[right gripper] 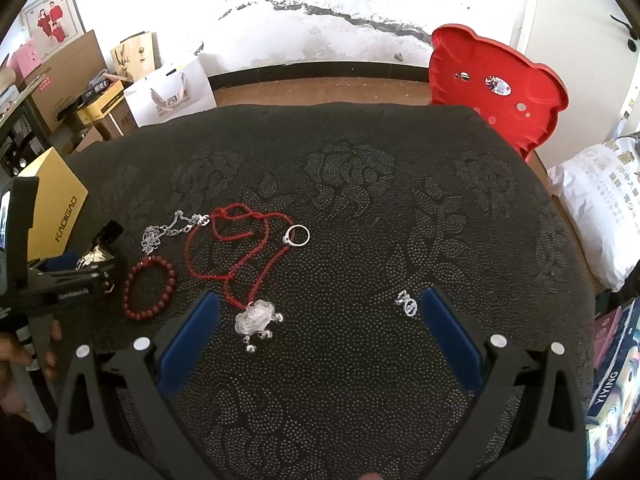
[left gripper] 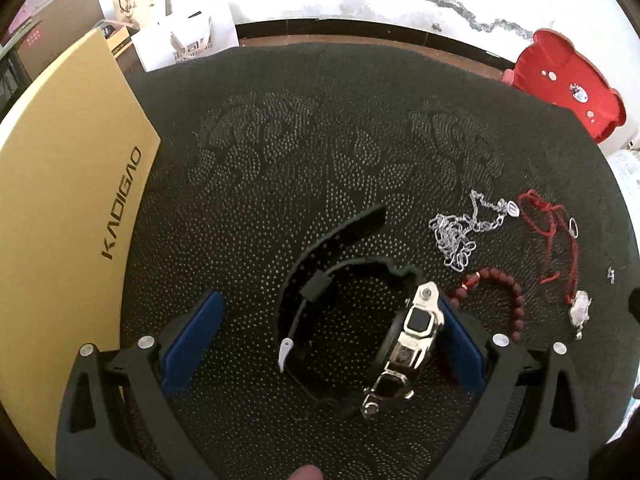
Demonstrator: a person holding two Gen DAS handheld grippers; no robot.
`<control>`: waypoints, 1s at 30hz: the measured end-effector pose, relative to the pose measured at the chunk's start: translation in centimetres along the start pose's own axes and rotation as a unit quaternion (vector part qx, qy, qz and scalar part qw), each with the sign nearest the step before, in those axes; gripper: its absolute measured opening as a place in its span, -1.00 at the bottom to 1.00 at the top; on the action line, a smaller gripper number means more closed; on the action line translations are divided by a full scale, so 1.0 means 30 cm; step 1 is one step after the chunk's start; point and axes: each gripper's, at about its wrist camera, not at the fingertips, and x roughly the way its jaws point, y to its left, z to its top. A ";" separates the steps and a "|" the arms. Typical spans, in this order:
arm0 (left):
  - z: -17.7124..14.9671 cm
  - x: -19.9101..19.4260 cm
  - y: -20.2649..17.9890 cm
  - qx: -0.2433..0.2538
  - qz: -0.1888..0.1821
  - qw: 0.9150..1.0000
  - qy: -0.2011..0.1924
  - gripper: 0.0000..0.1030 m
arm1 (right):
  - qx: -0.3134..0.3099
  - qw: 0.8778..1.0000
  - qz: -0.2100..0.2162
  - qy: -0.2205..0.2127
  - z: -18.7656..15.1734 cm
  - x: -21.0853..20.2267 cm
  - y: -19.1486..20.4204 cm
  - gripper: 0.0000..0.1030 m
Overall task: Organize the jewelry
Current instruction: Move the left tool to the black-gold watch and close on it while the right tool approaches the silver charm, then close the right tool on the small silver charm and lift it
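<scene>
Jewelry lies scattered on a dark counter [right gripper: 360, 184] covered in dotted floral-pattern cloth. Left gripper [left gripper: 324, 340] has its blue-padded fingers [left gripper: 192, 336] spread wide, with a black-strapped watch [left gripper: 404, 344] lying between them; the watch's metal case sits just beside, possibly touching, the right-hand pad, but nothing is clamped. Strap curls away toward the centre of the counter, buckle tongue pointing down. Just past the watch: a silver chain [left gripper: 460, 236] in a loose heap, a dark red bead bracelet [left gripper: 504, 292], and a red cord necklace [left gripper: 552, 232] with a pale pendant [left gripper: 580, 308] at its near end. Right gripper [right gripper: 320, 340] is likewise fully open and holds nothing. Between its fingers [right gripper: 188, 336], near the left pad, rests the clear flower-shaped pendant [right gripper: 256, 318] of the red cord necklace [right gripper: 240, 248]; a small pair of clear earrings [right gripper: 406, 302] lies just beside the right pad. A silver ring [right gripper: 297, 235] sits against the cord's far loop. Bead bracelet [right gripper: 150, 288] and silver chain [right gripper: 168, 230] are off to the left, near the left gripper [right gripper: 76, 276]. A yellow box [left gripper: 68, 208] marked KADIGAO sits at the counter's left edge. A red plastic stool [right gripper: 496, 88] stands beyond the far right corner.
</scene>
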 end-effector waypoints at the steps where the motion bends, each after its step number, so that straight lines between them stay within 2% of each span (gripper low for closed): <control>1: -0.002 0.001 -0.006 0.004 0.003 1.000 -0.001 0.89 | 0.001 1.000 0.000 0.000 0.000 0.000 -0.001 0.89; 6: -0.016 -0.001 -0.021 0.003 0.015 1.000 -0.008 0.89 | 0.011 1.000 -0.009 0.001 0.001 0.005 -0.039 0.89; 13: -0.055 -0.019 -0.022 -0.001 0.022 1.000 -0.019 0.88 | 0.019 1.000 -0.006 0.024 -0.006 0.052 -0.103 0.89; 15: -0.058 -0.026 -0.029 0.003 0.020 1.000 -0.022 0.79 | 0.020 1.000 -0.004 0.024 -0.011 0.058 -0.127 0.89; 17: -0.066 -0.042 -0.049 0.014 0.018 0.999 -0.029 0.53 | 0.013 1.000 -0.009 0.025 -0.015 0.065 -0.141 0.89; 20: -0.074 -0.055 -0.076 0.028 0.017 0.999 -0.037 0.28 | 0.020 0.999 -0.009 0.038 -0.028 0.095 -0.171 0.89; 23: -0.080 -0.059 -0.081 0.027 0.016 0.999 -0.039 0.23 | 0.032 0.998 0.001 0.063 -0.038 0.132 -0.197 0.89; 26: -0.079 -0.059 -0.078 0.026 0.015 0.999 -0.038 0.22 | 0.018 0.998 0.004 0.064 -0.042 0.159 -0.199 0.89; 30: -0.074 -0.058 -0.078 0.027 0.014 0.999 -0.042 0.22 | -0.011 0.998 -0.013 0.058 -0.035 0.189 -0.185 0.66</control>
